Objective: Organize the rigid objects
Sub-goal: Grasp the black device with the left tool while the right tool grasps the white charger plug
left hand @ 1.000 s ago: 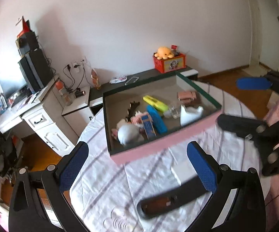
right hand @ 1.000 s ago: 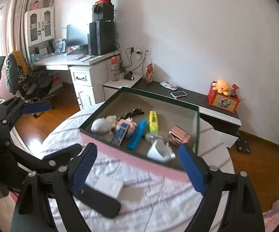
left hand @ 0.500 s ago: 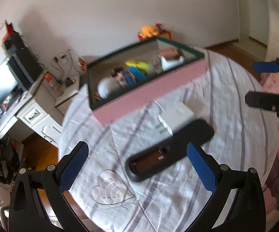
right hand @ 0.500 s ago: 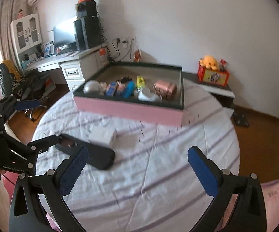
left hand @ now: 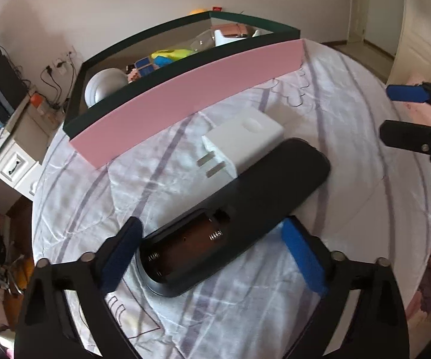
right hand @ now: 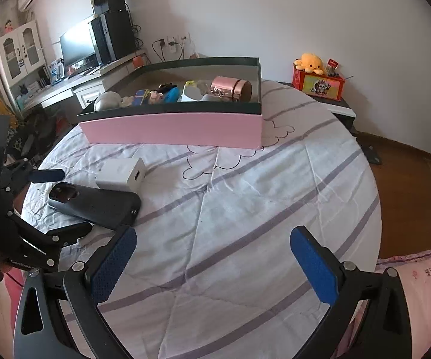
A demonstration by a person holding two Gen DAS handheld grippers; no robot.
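Two things lie loose on the counter (right hand: pixel 245 194), outside the box (right hand: pixel 170 127): one black remote (left hand: pixel 233 224) and one white charger (left hand: pixel 245 137), touching each other. The remote lies back up with its battery bay bare and empty, two springs showing. Its near end sits between the pads of the left tongs (left hand: pixel 212 254), whose jaws are closing around it; the pads do not look to press it yet, so I judge this the start of a pickup. The charger rests just beyond those tongs, against the remote's far side, prongs toward the left pad. The right tongs (right hand: pixel 212 266) hang spread wide over bare cloth, nothing between them, remote and charger off to their left. Ahead of both tongs stands the one pink box, already holding a jumble of small items, likely the goal.
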